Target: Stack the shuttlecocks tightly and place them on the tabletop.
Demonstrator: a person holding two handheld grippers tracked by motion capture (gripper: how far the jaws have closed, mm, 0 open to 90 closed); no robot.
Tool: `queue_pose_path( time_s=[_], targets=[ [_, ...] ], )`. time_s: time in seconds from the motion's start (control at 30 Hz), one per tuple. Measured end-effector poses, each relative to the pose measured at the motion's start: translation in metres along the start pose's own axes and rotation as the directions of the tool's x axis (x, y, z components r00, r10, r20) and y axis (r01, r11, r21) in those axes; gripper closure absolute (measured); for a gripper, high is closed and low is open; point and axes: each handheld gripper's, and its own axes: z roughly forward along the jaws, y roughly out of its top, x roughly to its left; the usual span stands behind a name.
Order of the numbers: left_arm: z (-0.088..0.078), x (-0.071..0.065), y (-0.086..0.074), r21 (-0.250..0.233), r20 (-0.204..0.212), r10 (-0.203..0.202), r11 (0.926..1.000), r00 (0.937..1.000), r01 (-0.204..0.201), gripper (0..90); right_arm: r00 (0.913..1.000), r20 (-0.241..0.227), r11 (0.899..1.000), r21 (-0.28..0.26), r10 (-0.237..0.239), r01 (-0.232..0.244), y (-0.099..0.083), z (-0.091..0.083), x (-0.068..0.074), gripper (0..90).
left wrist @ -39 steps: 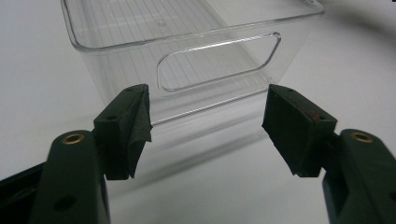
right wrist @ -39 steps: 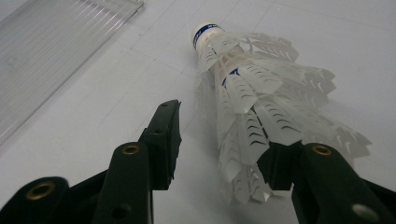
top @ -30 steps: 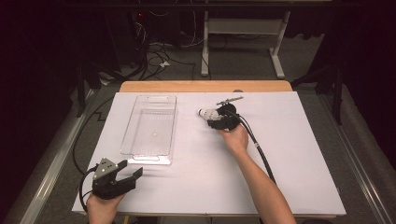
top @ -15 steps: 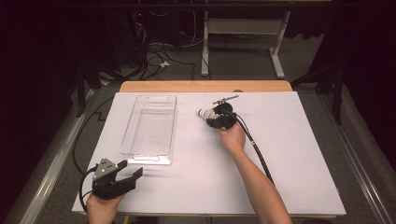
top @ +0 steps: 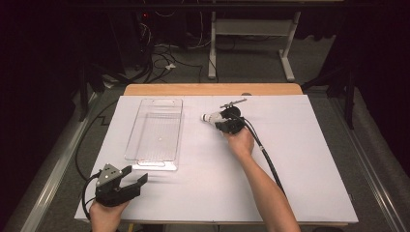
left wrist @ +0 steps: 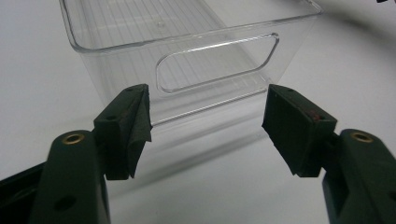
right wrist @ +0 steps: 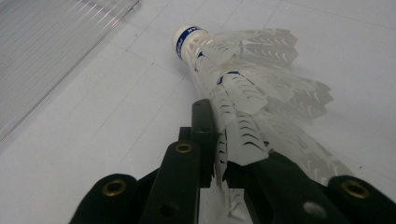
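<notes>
My right tool [right wrist: 224, 154] has just closed, pinching the feathered skirt of a white shuttlecock [right wrist: 243, 79] lying on the tabletop [top: 300, 159]; next I judge it needs lifting toward the clear bin [top: 157, 130] to its left.

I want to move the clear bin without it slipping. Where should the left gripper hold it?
Grip the near end wall of the bin at its handle cutout, coming from the open left gripper's side: one jaw through the cutout or over the rim, one outside.
</notes>
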Motion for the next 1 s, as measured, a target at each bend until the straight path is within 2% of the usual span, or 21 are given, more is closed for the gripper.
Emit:
queue_pose_path(
  time_s=[0.43,0.7,1.0],
  targets=[
    [0.000,0.000,0.000,0.001,0.000,0.000,1.0000,1.0000,0.000,32.9,0.9999,0.001,1.000,0.014,-0.016,0.016,-0.001,-0.002,0.002,89.3],
    [-0.002,0.001,0.000,-0.002,-0.006,0.002,1.0000,1.0000,-0.002,33.0,0.9992,-0.004,0.999,0.015,-0.040,0.040,-0.002,-0.009,0.005,89.4],
    [0.001,0.004,0.000,0.008,-0.011,-0.005,1.0000,0.9999,0.005,33.0,0.9989,-0.010,0.999,0.023,-0.046,0.047,-0.007,-0.018,0.000,89.3]
  ],
)
